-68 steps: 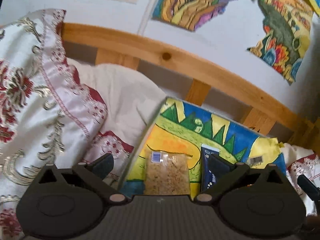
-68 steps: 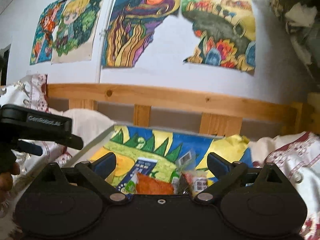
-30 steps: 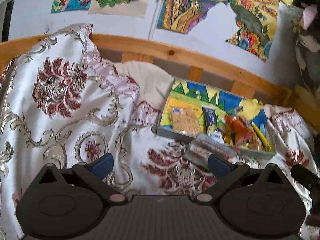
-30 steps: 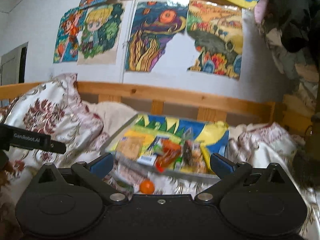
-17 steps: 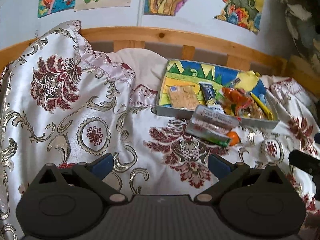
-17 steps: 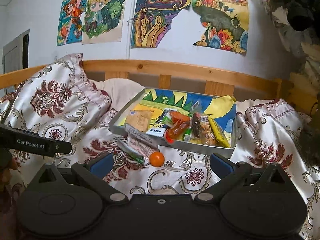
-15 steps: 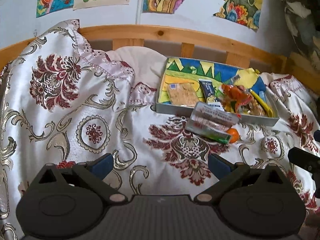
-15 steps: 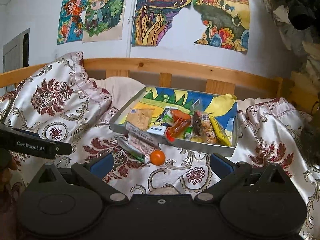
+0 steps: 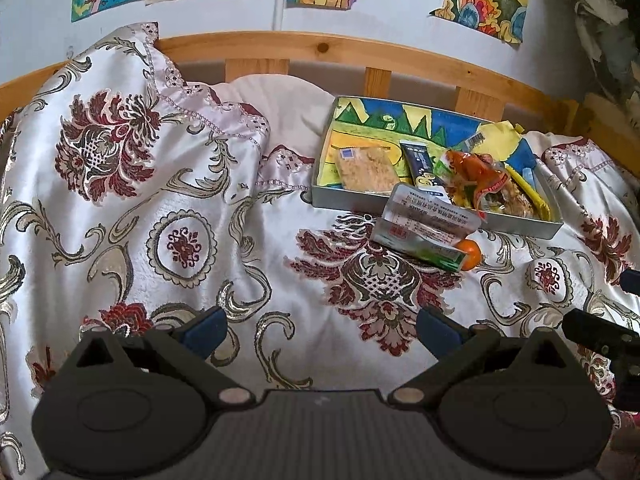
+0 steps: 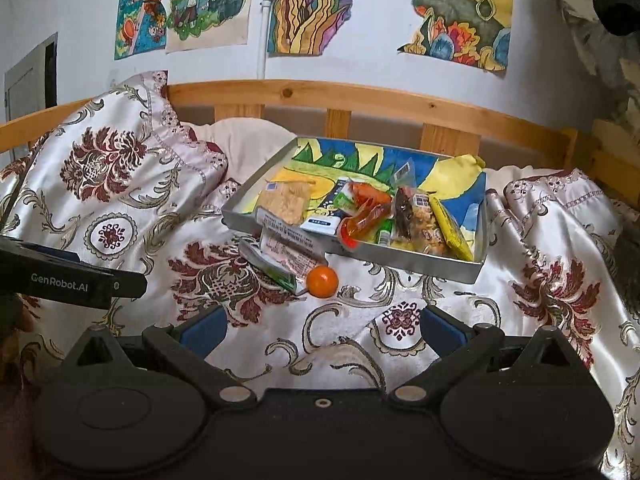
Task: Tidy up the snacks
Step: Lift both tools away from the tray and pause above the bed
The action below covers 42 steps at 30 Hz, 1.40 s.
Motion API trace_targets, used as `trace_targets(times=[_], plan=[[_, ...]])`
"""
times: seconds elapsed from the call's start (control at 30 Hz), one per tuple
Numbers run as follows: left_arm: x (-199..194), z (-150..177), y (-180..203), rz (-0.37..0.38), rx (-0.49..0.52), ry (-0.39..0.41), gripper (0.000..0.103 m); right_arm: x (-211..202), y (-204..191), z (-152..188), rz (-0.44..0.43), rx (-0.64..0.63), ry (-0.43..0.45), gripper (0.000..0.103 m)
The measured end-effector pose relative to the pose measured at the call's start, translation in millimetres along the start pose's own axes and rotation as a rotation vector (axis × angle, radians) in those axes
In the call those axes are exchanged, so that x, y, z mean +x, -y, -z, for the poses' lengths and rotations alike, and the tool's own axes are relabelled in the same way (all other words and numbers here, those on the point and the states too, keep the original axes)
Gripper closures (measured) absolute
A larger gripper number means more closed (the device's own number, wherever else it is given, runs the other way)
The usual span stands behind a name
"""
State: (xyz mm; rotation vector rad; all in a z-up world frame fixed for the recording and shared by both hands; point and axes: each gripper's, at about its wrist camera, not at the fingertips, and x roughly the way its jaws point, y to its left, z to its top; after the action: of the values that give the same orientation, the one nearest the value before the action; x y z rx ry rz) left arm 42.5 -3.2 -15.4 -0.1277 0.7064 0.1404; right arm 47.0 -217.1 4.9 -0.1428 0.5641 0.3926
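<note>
left tool (image 9: 320, 326): spread wide, empty, above bedspread (image 9: 280, 280) | right tool (image 10: 322, 328): spread wide, empty | tray (image 10: 400, 262): on bed, holds cracker pack (image 10: 286, 198) and mixed snacks | white packet (image 10: 286, 246): leaning over tray's front edge | orange (image 10: 322, 281): on bedspread, touching green packet (image 10: 272, 268)

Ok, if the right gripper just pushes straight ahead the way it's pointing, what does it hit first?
Probably the small orange fruit beside the white snack packet. The open right gripper has only bedspread before that, and the tray sits just behind; depth is uncertain.
</note>
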Motion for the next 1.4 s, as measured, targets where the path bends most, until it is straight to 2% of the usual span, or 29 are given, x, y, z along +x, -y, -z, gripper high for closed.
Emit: trace_targets(times=[0.27, 0.67, 0.87, 1.13, 1.4], plan=[[3, 0, 2, -0.007, 0.001, -0.012, 0.001, 5, 3, 0, -0.009, 0.017, -0.039, 0.001], [7, -2, 5, -0.007, -0.009, -0.016, 0.001, 8, 6, -3, -0.011, 0.054, -0.038, 0.001], [13, -7, 7, 0.018, -0.023, -0.017, 0.001, 11, 11, -7, -0.012, 0.063, -0.033, 0.001], [29, -14, 7, 0.003, -0.045, -0.050, 0.001, 21, 18, -19, 0.001, 0.020, -0.008, 0.001], [42, -29, 18, 0.003, -0.009, -0.035, 0.001, 37, 30, -19, -0.001, -0.076, 0.024, 0.001]])
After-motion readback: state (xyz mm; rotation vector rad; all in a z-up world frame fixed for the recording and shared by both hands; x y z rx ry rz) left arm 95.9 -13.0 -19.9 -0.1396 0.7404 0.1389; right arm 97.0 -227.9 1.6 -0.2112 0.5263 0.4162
